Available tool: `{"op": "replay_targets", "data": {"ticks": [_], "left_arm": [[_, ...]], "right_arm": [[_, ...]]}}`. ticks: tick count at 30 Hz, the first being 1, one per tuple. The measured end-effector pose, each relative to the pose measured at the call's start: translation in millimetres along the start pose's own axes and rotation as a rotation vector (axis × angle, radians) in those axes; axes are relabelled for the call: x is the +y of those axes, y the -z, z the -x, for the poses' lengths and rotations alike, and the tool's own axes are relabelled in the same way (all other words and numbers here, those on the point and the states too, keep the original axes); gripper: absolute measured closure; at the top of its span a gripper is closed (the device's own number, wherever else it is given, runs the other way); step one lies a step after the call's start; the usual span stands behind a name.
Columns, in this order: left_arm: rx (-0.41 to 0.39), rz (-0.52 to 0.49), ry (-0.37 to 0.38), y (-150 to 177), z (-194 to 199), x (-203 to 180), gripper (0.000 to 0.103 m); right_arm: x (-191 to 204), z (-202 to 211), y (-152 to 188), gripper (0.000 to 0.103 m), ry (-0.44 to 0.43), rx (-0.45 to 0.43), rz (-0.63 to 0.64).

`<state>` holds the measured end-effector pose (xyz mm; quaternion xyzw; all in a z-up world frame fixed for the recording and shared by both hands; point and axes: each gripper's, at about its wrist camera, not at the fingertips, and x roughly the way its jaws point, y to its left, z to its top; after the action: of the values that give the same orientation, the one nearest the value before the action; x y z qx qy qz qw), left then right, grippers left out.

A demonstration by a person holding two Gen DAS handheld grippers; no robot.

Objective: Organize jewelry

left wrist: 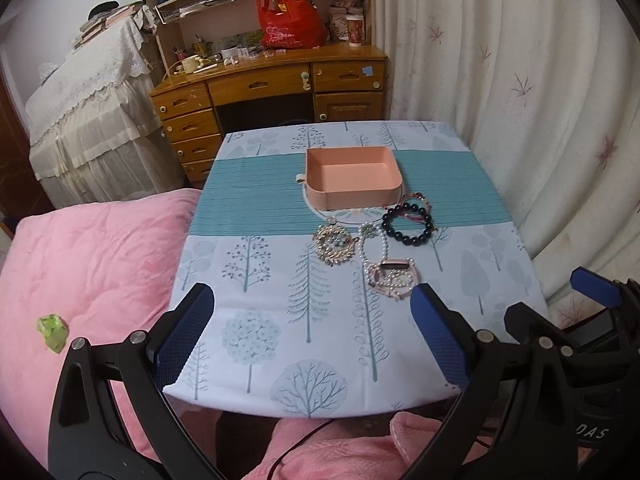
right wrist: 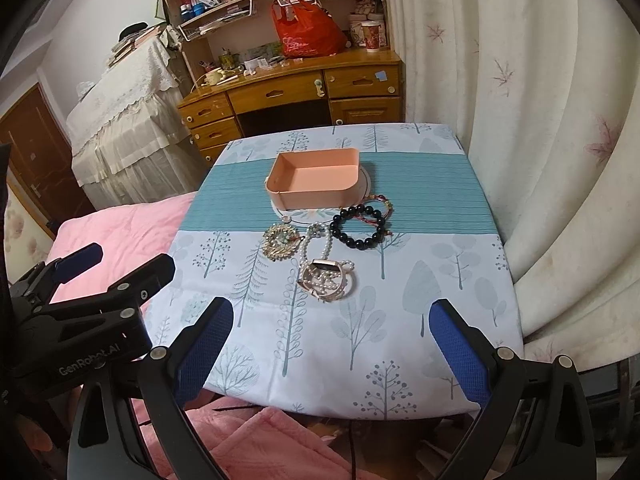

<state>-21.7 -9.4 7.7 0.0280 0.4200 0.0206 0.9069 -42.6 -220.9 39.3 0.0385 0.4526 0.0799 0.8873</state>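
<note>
Both claws hang over the near edge of the bench (left wrist: 248, 288), which is covered by a cloth printed with pale trees and crossed by a teal striped band. The left claw (left wrist: 312, 332) is spread wide, its blue-padded fingers (left wrist: 184, 336) holding nothing. The right claw (right wrist: 332, 348) is likewise spread and empty, and it shows at the right edge of the left wrist view, just beside the left one.

Toward the far side of the bench, on the teal band, sits a shallow peach-pink tray (left wrist: 362, 196) with nothing in it. It rests on a round white mat (right wrist: 316, 216) with a leaf print, whose rim shows in front of the tray.

The jewelry lies in a loose cluster just in front of the tray, near the middle of the bench. A dark beaded bracelet (left wrist: 408, 226) lies nearest the tray's right corner, touching a thinner red and gold bracelet (left wrist: 416, 202) behind it. To the left is a gold filigree piece (left wrist: 334, 246), round and ornate, perhaps a brooch or a coiled chain; the view is too coarse to tell. A pearl strand (left wrist: 374, 244) runs from beside it toward the claws and ends in a tangle with a rose-gold bangle (right wrist: 328, 280) and more pearls.

A pink quilt (left wrist: 92, 264) covers the bed left of the bench, with a small green scrap (left wrist: 52, 330) on it. A wooden desk (left wrist: 272, 80) with a red plastic bag (left wrist: 290, 20) stands beyond, beside a pale curtain (left wrist: 500, 80).
</note>
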Motion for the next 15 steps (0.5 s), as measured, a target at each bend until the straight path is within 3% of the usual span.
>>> {"op": "replay_targets", "data": {"ticks": [9,15], "left_arm": [[-0.014,-0.006,-0.006,2.3,7.8,2.0,0.005],[0.022,-0.004,0.035,-8.3,-1.3,2.7,0.005]], "right_arm": [[11.9,1.9,10.9,0.003,-0.008,-0.012,0.004],[15.3,0.1,9.4,0.003,0.014,-0.011,0.006]]}}
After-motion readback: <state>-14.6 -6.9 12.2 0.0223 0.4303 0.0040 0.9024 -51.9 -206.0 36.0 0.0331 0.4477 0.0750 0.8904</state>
